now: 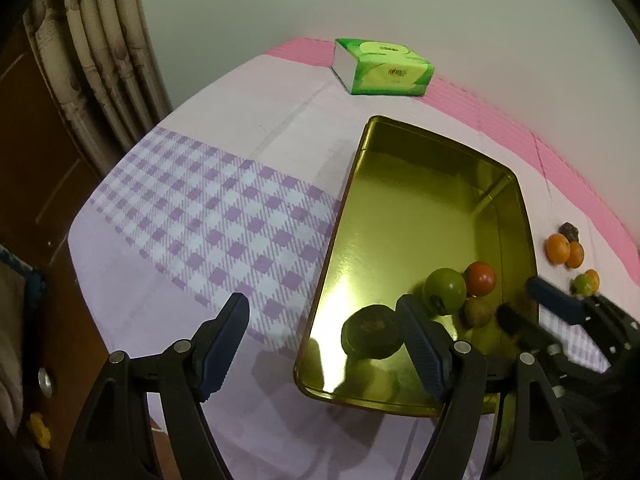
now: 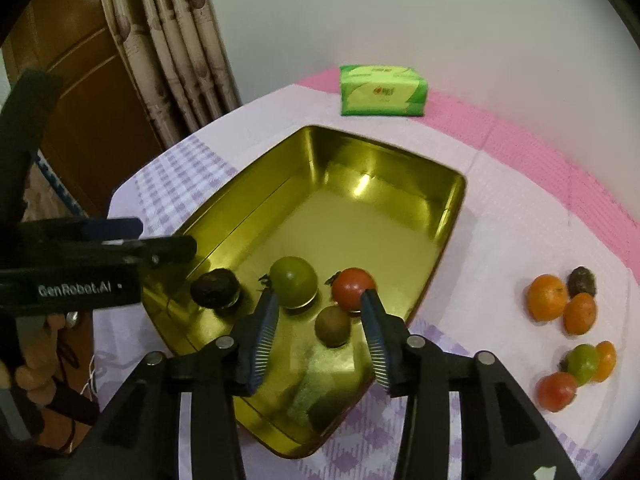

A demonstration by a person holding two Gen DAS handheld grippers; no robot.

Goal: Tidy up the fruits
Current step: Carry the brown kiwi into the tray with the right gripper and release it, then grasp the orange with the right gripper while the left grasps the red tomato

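Observation:
A gold metal tray (image 2: 448,216) (image 1: 344,208) lies on the table. In it lie a dark fruit (image 2: 215,289) (image 1: 370,336), a green fruit (image 2: 294,280) (image 1: 445,290), a red tomato (image 2: 352,286) (image 1: 481,278) and a small brown fruit (image 2: 333,325) (image 1: 478,313). My right gripper (image 2: 320,300) is open and empty just above the brown fruit; it also shows in the left wrist view (image 1: 528,300). My left gripper (image 1: 324,312) is open and empty over the tray's left edge. Loose on the cloth to the right lie oranges (image 2: 547,297), a green fruit (image 2: 583,363) and a red tomato (image 2: 557,391).
A green tissue pack (image 2: 382,90) (image 1: 384,66) sits at the far side of the table. A dark fruit (image 2: 582,280) lies by the oranges. Curtains (image 2: 172,40) and a wooden door (image 2: 80,80) stand to the left. The table edge drops off at left.

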